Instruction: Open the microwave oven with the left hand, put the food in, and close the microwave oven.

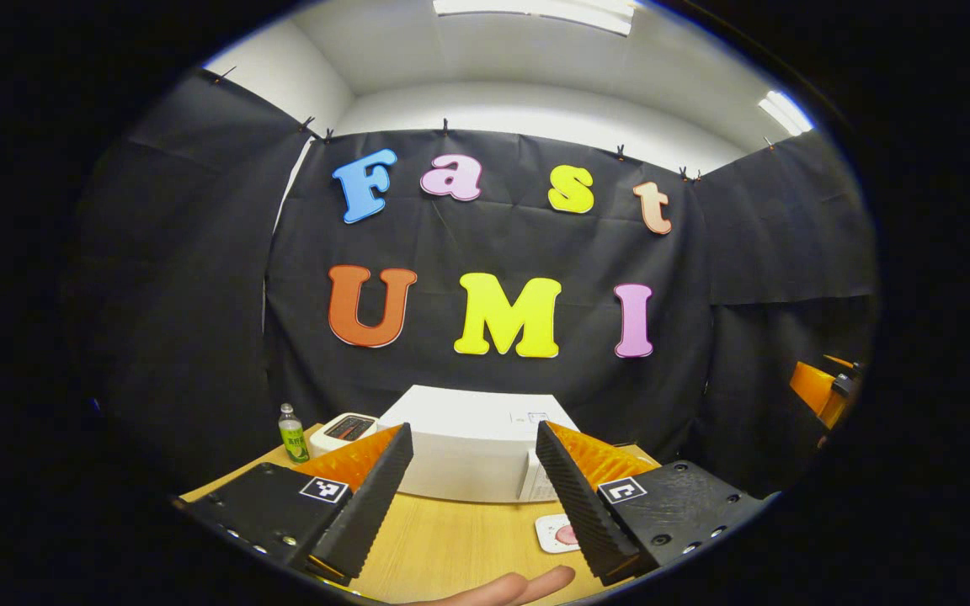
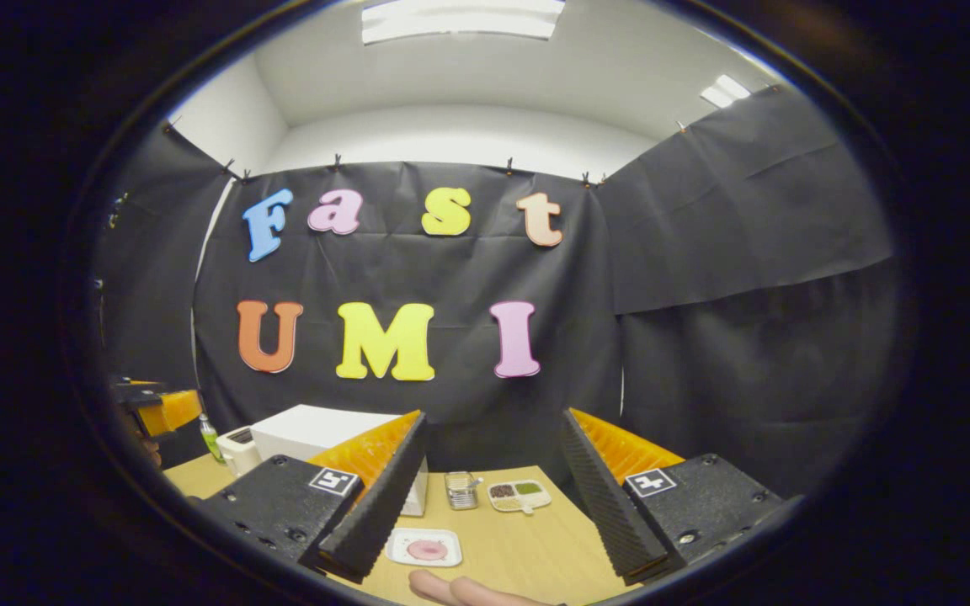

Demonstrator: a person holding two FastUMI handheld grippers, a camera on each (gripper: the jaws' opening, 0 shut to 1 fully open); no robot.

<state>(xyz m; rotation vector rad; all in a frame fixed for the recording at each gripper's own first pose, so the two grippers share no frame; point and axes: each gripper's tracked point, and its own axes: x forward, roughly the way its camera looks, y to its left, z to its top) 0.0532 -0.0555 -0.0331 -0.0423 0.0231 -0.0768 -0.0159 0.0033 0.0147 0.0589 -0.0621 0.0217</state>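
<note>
Microwave oven (image 1: 472, 446) shut at table (image 1: 451, 547) rear, food plate (image 2: 424, 549) in front; left gripper (image 1: 472, 505) and right gripper (image 2: 485, 505) both spread, empty; bring left to door edge first

My left gripper (image 1: 471, 497), ridged wedge fingers, square coded tags, screwed black housings; my right gripper (image 2: 489, 497) alike, fingertips (image 2: 451, 589) at 6 o'clock.

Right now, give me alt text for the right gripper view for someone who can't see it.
The open right gripper hovers over a wooden table, above a white plate holding pink food. Behind sit a white microwave oven, a small glass jar and a divided dish.
</note>
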